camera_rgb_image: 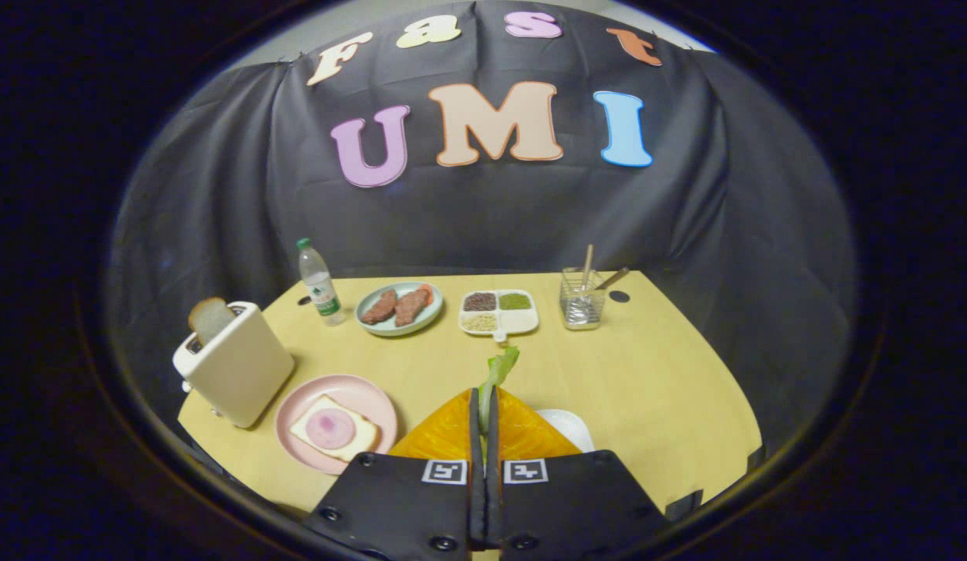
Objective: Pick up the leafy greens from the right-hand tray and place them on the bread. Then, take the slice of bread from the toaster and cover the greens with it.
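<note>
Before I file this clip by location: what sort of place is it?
Probably a staged recording booth with a kitchen-style setup: a black cloth wall behind a wooden table holding a toaster, while the gripper holds leafy greens.

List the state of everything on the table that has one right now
gripper: shut on leafy greens, lifted over orange tray
toaster: bread slice sticking up
pink plate: bread with ham, uncovered
bottle: upright, capped

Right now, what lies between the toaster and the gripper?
In the gripper view, the pink plate carrying bread lies between toaster and gripper, which is shut on leafy greens.
</note>
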Motion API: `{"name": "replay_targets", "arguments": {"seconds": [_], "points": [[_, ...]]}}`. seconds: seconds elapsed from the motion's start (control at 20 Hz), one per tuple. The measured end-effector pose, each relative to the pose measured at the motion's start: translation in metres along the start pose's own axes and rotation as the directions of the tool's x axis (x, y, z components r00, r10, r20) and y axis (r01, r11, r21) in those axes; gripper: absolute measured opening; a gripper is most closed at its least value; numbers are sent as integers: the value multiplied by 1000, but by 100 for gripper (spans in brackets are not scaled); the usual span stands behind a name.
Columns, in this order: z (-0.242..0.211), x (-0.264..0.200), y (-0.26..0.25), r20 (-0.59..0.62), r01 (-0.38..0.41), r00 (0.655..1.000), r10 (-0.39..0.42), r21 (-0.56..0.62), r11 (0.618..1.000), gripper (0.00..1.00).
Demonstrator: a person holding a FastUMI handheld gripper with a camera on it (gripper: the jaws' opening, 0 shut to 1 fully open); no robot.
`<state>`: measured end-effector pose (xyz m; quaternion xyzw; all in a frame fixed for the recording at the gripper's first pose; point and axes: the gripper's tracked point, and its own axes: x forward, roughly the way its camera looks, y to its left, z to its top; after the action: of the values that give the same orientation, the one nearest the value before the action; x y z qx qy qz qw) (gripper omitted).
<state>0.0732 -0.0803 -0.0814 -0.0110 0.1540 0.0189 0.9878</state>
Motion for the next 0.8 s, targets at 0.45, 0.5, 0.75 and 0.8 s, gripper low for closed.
{"name": "replay_targets", "arguments": {"seconds": [0.45,0.5,0.75,0.8], "points": [[-6,9,134,-15,-194,981,196,81,978,3],[-11,11,144,-24,-207,977,211,94,974,3],[-45,25,185,-96,-255,958,269,136,957,3],[-49,27,192,-107,-266,953,284,152,952,3]]}}
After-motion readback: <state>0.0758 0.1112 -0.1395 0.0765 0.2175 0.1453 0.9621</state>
